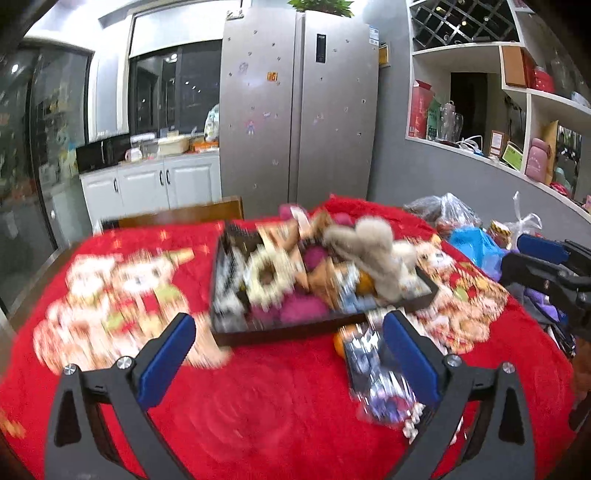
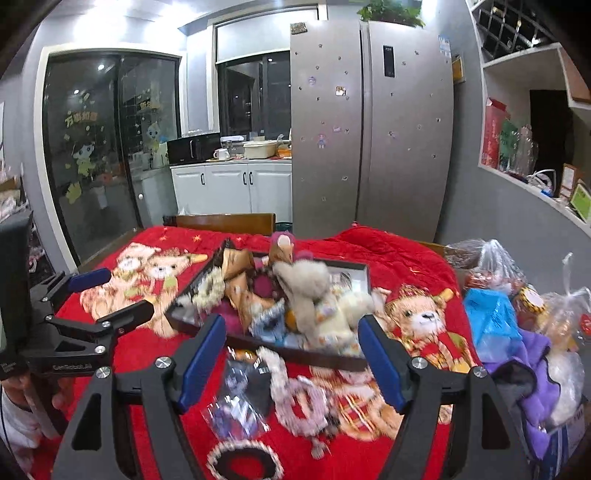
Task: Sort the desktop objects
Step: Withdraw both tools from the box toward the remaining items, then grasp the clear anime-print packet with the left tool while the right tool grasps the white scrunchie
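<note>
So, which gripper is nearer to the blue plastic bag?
Right. The right gripper is just left of the blue plastic bag; the left gripper is farther left.

Red blanket-covered table (image 2: pixel 369 243) under dark tray (image 2: pixel 295 356), scattered hair ties (image 2: pixel 295 398).

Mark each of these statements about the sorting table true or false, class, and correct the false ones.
1. Both grippers are open and hold nothing. True: left gripper, right gripper.
2. The dark tray is empty. False: it is piled with soft toys and hair ties.
3. The table is covered by a blue cloth. False: the red blanket has cartoon bears printed on it.
4. A clear packet lies on the blanket outside the tray. True.
5. A potted plant stands on the fridge. True.
</note>
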Demonstrator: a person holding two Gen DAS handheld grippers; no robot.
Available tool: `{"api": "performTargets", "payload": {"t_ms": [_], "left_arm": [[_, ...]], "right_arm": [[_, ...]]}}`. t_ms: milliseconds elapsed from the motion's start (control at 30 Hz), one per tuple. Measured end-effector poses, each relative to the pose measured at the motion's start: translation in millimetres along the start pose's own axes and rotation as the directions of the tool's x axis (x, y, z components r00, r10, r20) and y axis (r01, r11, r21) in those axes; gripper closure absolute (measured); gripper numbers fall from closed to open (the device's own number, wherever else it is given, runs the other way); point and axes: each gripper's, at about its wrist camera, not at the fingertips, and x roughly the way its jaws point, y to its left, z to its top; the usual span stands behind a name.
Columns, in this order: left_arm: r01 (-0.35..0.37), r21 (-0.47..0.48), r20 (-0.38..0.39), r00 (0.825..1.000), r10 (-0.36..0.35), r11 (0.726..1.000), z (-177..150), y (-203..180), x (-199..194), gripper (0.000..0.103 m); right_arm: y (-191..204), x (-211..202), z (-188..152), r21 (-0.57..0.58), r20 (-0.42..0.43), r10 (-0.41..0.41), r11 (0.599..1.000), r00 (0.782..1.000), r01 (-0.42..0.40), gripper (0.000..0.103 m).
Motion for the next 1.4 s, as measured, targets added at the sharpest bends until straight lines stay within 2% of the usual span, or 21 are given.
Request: {"api": "performTargets", "payload": {"t_ms": [67,133,300,500,633,867,933,1000,1167,1267,1333,1367,1400], "left_arm": [[0.03,0.007,-0.052,0.998,-0.029,1.0,-17,-6,10,0.001],[0.035,0.046,-0.129,0.991,-0.028,0.998,-28,-15,25,0.001],[0.016,0.105,-0.161,0.987,0.002,0.994,-41,-31,42,0.001],[0.032,0.087,-0.205,0.979,-0.014,0.996,-42,-28,58,0.001],[0.039,0.063,-0.207,0.978,-0.025,0.997,-39,-22,64,0.001],[0.117,0.044,-0.23,0.968,-0.104,0.992,-32,-22,79,0.001],[0.089,0.055,-0.238,0.968,-0.073,0.994,-30,-25,86,0.001],[0.088,0.056,-0.247,0.966,-0.072,0.995,-30,-24,93,0.001],[0.096,0.056,-0.282,0.956,-0.076,0.994,-33,-26,114,0.001],[0.129,0.077,-0.306,0.947,-0.099,0.989,-34,-33,122,0.002],[0.133,0.094,-0.307,0.947,-0.099,0.987,-34,-37,124,0.004],[0.136,0.104,-0.31,0.946,-0.098,0.985,-34,-40,126,0.01],[0.141,0.11,-0.311,0.945,-0.1,0.984,-34,-43,125,0.019]], "right_arm": [[2,-3,-18,-0.011,0.023,-0.025,1.0,0.999,0.025,0.026],[4,0,-39,-0.018,0.025,-0.04,0.999,0.999,0.04,0.026],[5,20,-67,-0.021,-0.034,-0.035,0.999,0.999,0.034,0.026],[-1,41,-70,0.011,-0.104,0.027,1.0,0.994,-0.026,0.026],[-3,52,-70,0.027,-0.136,0.037,0.999,0.99,-0.034,0.026],[-2,71,-68,0.019,-0.165,0.049,0.999,0.985,-0.046,0.026],[0,78,-67,0.005,-0.169,0.042,0.999,0.985,-0.042,0.026],[-1,85,-66,0.001,-0.176,0.036,0.999,0.984,-0.037,0.026],[-2,99,-66,0.002,-0.192,0.044,0.999,0.98,-0.045,0.026],[0,107,-67,-0.003,-0.202,0.054,0.998,0.978,-0.055,0.026],[-1,112,-67,0.004,-0.207,0.067,0.998,0.976,-0.067,0.027],[0,114,-68,0.008,-0.211,0.072,0.997,0.975,-0.072,0.029],[0,117,-68,0.008,-0.217,0.081,0.997,0.973,-0.081,0.035]]}}
